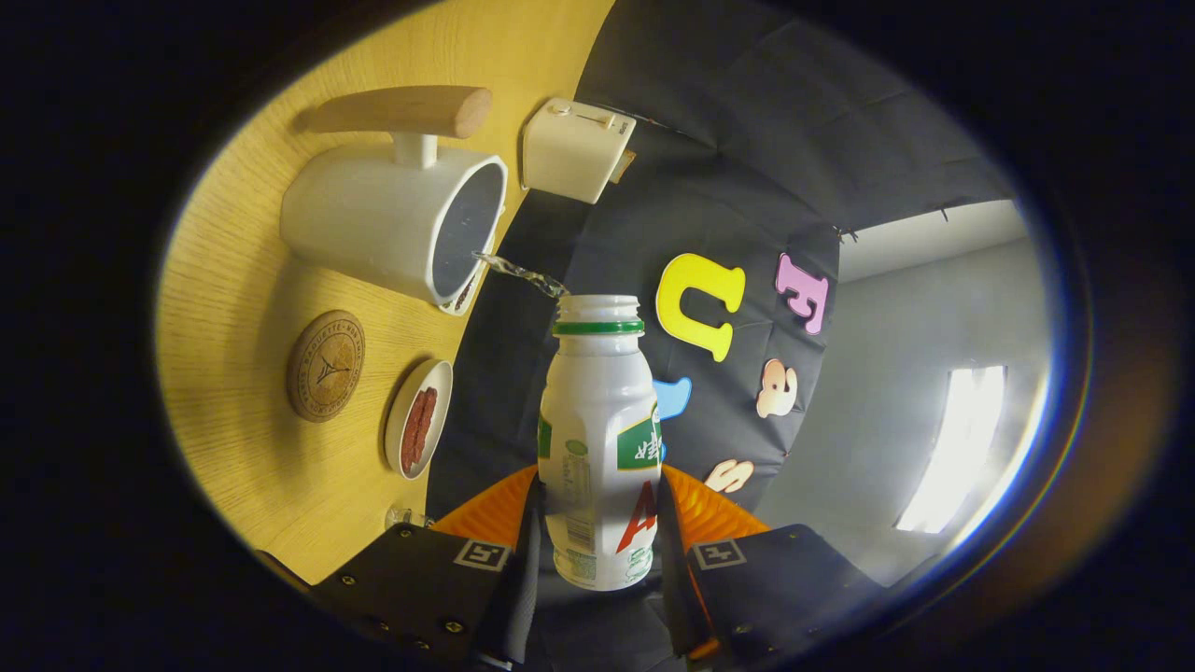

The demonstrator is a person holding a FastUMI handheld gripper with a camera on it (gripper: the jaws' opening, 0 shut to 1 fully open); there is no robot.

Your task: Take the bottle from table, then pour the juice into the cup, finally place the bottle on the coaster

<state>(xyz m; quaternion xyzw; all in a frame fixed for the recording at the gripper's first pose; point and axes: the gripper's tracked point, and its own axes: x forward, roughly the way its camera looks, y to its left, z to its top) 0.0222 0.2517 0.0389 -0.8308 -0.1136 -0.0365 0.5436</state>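
My gripper [599, 523] is shut on a white bottle [597, 411] with a green neck ring and green label, held between both fingers and tipped sideways relative to the table. A thin clear stream [519, 273] runs from the bottle's open mouth into the white cup [392, 224], whose rim lies just beyond the mouth. The cup has a wooden handle [401, 110]. A round wooden coaster [325, 366] lies on the wooden table [243, 280] beside the cup, nearer to me.
A small white dish [418, 431] holding something dark red sits next to the coaster. A white boxy appliance [574, 149] stands at the table's far edge, past the cup. A small clear object [407, 516] lies near my left finger.
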